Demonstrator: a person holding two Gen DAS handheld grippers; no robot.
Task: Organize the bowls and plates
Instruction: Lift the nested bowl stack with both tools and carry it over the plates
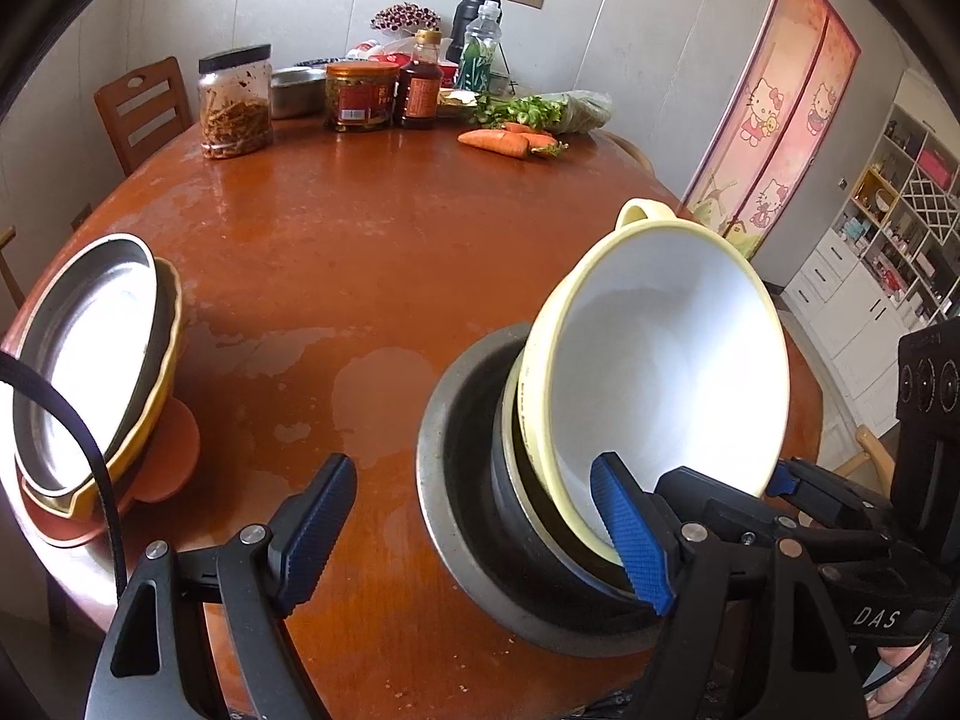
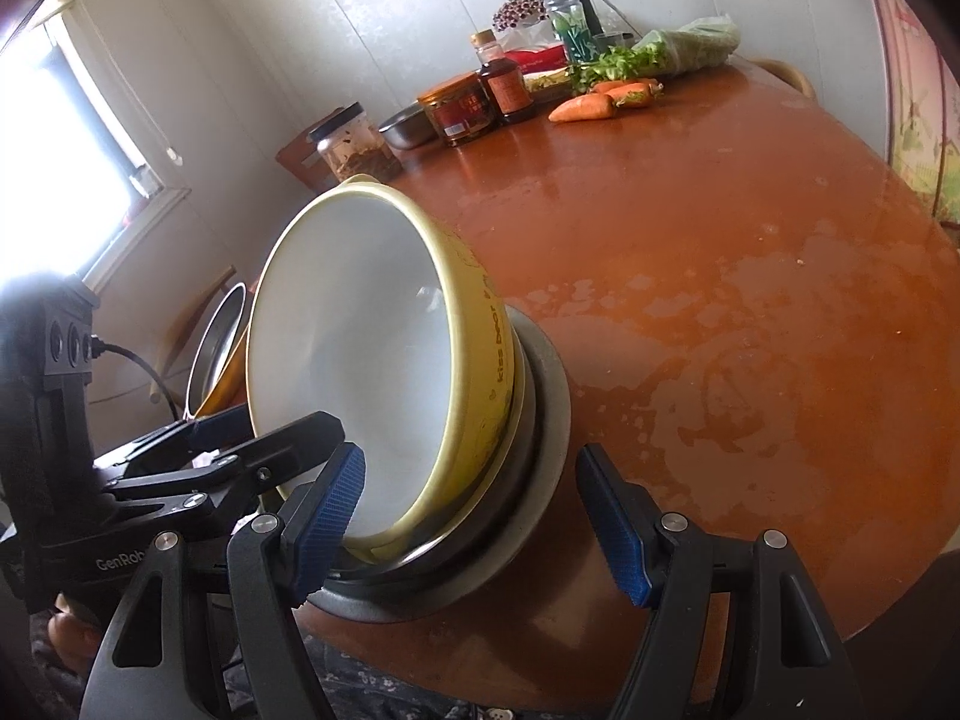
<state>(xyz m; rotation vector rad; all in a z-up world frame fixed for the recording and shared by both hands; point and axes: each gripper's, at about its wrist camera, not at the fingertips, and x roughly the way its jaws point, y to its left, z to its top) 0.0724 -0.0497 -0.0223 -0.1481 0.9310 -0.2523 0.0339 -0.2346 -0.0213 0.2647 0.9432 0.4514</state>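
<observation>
Nearest, the left hand-held gripper (image 1: 471, 459) stood wide, one blue pad (image 1: 630, 534) right at the near rim of the yellow bowl (image 1: 660, 360), the other over bare table (image 1: 360, 240), so nothing was clamped. The right hand-held gripper (image 2: 471, 450) stood just as wide, one pad (image 2: 327, 516) at the same bowl's near rim and the other clear of it. Whether the pads touched the rim could not be told.

The yellow bowl, white inside, sat steeply tilted in a black bowl (image 1: 516, 516), nested in a wide steel bowl (image 1: 432, 516) near the table's edge. To the left, well apart, a steel plate (image 1: 90, 360) lay stacked on a yellow dish (image 1: 171, 348) and orange plates (image 1: 174, 450).

At the far side stood a jar (image 1: 235, 102), a sauce bottle (image 1: 420, 84) and carrots (image 1: 498, 141).
</observation>
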